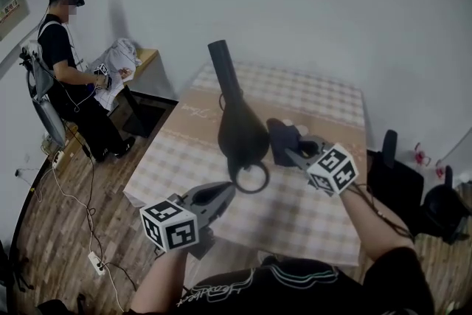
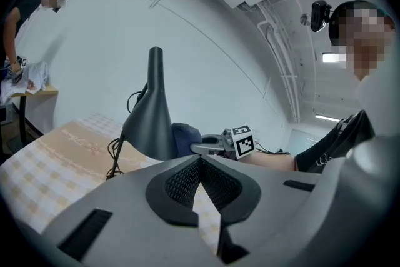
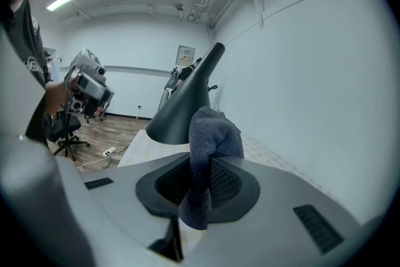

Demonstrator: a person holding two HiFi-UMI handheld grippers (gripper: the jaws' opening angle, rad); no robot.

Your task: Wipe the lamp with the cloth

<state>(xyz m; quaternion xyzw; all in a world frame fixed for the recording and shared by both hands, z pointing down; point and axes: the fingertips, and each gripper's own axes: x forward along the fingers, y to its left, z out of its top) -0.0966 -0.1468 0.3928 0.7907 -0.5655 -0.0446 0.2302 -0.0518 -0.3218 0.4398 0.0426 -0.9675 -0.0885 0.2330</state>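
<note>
The right tongs [image 1: 295, 153] pinch the cloth [image 1: 282, 135], which sits just right of the lamp [image 1: 240, 125] and nearer to it than the left tongs [image 1: 225, 194], pressed together and empty. The lamp stands upright over the middle of the table [image 1: 324, 107], so a wipe would likely run leftward across its shade.

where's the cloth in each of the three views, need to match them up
Head view: the cloth sits right of centre, just right of the lamp shade.
Left gripper view: near centre, the cloth shows at the lamp shade's right edge.
Right gripper view: centre, the cloth is clamped in the right gripper, in front of the lamp shade.
Shared landmark: the dark lamp shade.
</note>
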